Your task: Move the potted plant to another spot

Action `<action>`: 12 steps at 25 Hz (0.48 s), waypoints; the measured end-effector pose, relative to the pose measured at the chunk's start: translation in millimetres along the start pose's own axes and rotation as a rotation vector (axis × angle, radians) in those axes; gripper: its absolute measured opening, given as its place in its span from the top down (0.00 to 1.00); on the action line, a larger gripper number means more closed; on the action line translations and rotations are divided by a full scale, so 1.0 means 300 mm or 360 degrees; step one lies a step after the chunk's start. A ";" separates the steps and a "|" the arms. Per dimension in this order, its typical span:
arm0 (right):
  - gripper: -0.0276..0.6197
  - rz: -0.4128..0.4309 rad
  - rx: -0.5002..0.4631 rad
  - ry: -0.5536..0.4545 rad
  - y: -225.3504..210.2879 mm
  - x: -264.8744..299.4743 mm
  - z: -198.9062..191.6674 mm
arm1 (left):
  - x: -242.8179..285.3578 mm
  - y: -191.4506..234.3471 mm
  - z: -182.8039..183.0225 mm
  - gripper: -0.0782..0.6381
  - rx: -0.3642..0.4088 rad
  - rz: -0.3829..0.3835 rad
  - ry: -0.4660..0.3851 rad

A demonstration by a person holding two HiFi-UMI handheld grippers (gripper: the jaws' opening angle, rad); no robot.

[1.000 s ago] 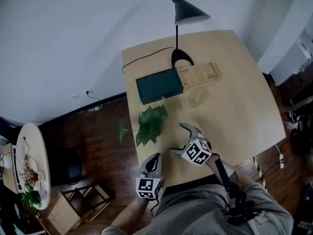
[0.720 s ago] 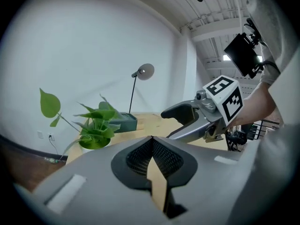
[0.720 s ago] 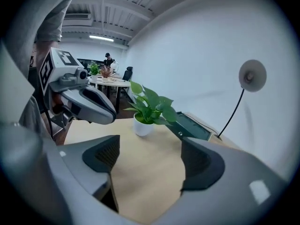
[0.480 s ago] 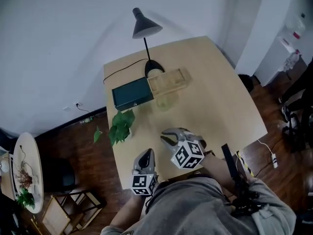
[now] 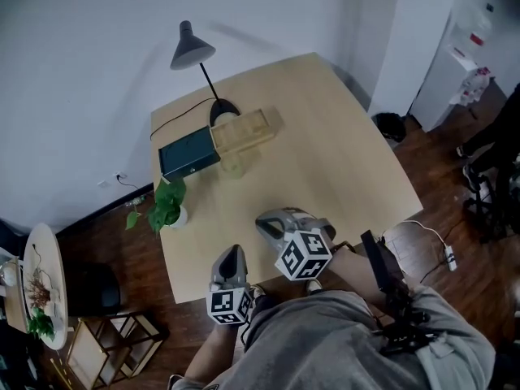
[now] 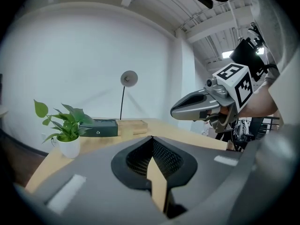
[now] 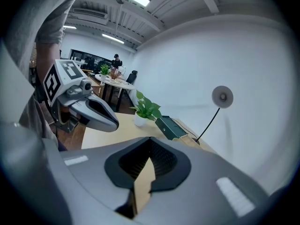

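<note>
I am holding my left gripper (image 5: 231, 252) over the near edge of the table (image 5: 333, 153), its jaws pressed together with nothing between them. My right gripper (image 5: 262, 223) is hovering just beside it. Its jaws have just been closing and are now meeting tip to tip, gripping nothing. The potted plant (image 5: 166, 206) is standing in its white pot at the table's left edge, leaves hanging over the side, near the green box (image 5: 188, 153) and well apart from both grippers. A wooden tray (image 5: 244, 132) and a lamp (image 5: 192, 51) are sitting behind the box.
</note>
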State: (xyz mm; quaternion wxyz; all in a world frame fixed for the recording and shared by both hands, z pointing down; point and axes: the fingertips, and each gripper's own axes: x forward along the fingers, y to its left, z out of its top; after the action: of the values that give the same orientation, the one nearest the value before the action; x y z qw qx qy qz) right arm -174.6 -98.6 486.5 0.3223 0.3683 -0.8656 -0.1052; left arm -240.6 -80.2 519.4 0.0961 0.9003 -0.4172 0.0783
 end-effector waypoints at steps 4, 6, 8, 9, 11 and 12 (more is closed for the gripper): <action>0.95 0.0024 0.0011 -0.0011 0.040 -0.069 -0.042 | -0.037 -0.056 0.001 0.90 -0.0005 0.0051 -0.0010; 0.95 0.0027 0.0031 -0.0006 0.060 -0.094 -0.059 | -0.057 -0.084 -0.004 0.90 0.0007 0.0038 0.0005; 0.95 0.0022 0.0064 -0.0002 0.078 -0.110 -0.067 | -0.074 -0.106 -0.008 0.90 0.0034 0.0001 0.0025; 0.95 0.0015 0.0078 0.0000 0.086 -0.116 -0.067 | -0.081 -0.114 -0.010 0.90 0.0044 -0.0019 0.0031; 0.95 -0.0006 0.0096 0.0009 0.097 -0.123 -0.063 | -0.087 -0.124 -0.007 0.90 0.0056 -0.0057 0.0034; 0.95 -0.0016 0.0104 0.0014 0.104 -0.125 -0.057 | -0.090 -0.127 -0.003 0.90 0.0063 -0.0076 0.0032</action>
State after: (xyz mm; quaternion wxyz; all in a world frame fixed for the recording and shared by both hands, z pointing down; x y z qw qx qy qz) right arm -161.9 -49.2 494.6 0.3134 0.3834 -0.8654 -0.0769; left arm -229.0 -36.0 510.2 0.0842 0.9110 -0.3929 0.0932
